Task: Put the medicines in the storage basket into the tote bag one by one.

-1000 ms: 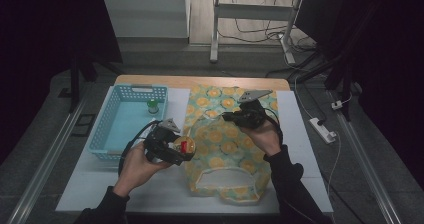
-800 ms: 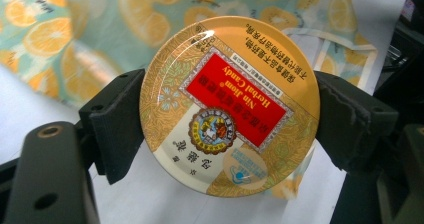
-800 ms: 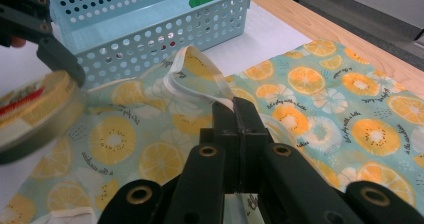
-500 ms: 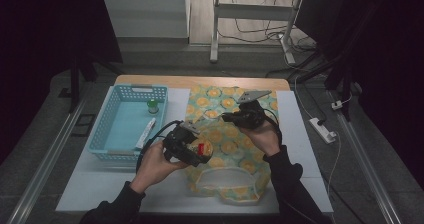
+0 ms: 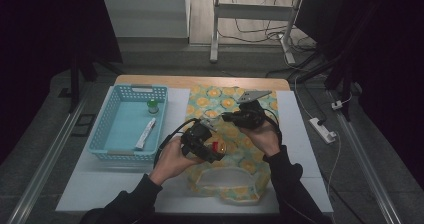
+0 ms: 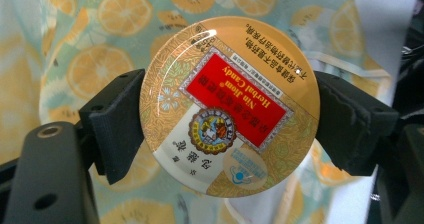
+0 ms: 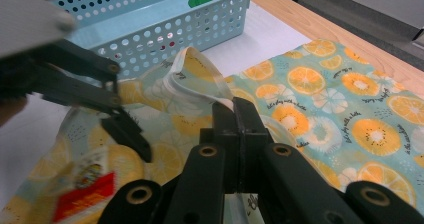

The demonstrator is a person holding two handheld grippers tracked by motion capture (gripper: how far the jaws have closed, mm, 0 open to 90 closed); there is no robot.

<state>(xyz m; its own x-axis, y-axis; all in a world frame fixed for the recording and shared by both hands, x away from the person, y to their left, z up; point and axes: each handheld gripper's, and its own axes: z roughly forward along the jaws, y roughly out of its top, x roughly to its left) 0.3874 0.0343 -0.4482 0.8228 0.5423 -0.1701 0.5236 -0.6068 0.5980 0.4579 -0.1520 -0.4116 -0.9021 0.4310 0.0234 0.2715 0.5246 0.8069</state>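
Observation:
A round gold tin (image 6: 230,106) with a red "Herbal Candy" label sits between the jaws of my left gripper (image 5: 210,148), which is shut on it. The tin hangs just above a fabric bag (image 5: 239,156) printed with orange slices, lying flat on the table. My right gripper (image 7: 235,108) is shut on a fold of the bag's white-lined edge (image 7: 196,71) and holds it raised. In the right gripper view the tin (image 7: 82,196) shows blurred at the lower left, close to that raised fold.
A light blue perforated basket (image 5: 107,119) stands left of the bag, holding a white tube (image 5: 145,133) and a small green-capped item (image 5: 152,105). A white power strip (image 5: 322,130) lies on the floor to the right. A wooden strip (image 5: 200,81) runs along the table's far edge.
My left gripper has carried the tin to the right, from beside the basket to above the bag. The right gripper has kept its hold on the bag's edge in place.

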